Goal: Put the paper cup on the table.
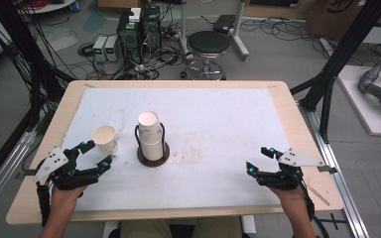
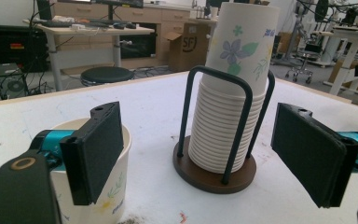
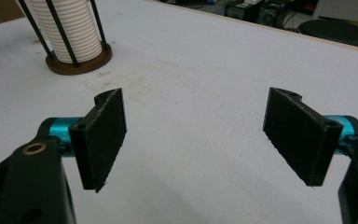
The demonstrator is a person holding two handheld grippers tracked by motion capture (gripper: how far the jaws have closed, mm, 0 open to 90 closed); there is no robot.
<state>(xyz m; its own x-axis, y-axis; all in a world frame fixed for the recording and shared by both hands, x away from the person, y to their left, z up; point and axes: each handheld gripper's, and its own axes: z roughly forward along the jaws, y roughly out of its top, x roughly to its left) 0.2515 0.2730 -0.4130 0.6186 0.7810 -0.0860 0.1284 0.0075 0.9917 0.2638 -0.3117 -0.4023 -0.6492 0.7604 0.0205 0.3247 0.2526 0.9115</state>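
Observation:
A tall stack of flowered paper cups [image 1: 150, 137] [image 2: 230, 93] [image 3: 72, 32] stands in a black wire holder on a round brown base [image 1: 153, 157] [image 2: 214, 175] [image 3: 80, 64], left of the table's middle. A single paper cup [image 1: 105, 139] [image 2: 114, 186] stands upright just left of the stack. My left gripper [image 1: 95, 154] [image 2: 200, 156] is open, its jaws reaching toward the single cup; in the left gripper view one jaw overlaps that cup's rim. My right gripper [image 1: 260, 159] [image 3: 196, 133] is open over bare table at the front right, nothing between its jaws.
The table [image 1: 287, 106] carries a white sheet [image 1: 218, 124] with faint stains. Beyond the far edge are a black stool [image 1: 208, 44], computer boxes [image 1: 139, 29] and cables on the floor. Black frame posts [image 1: 335, 64] stand at both sides.

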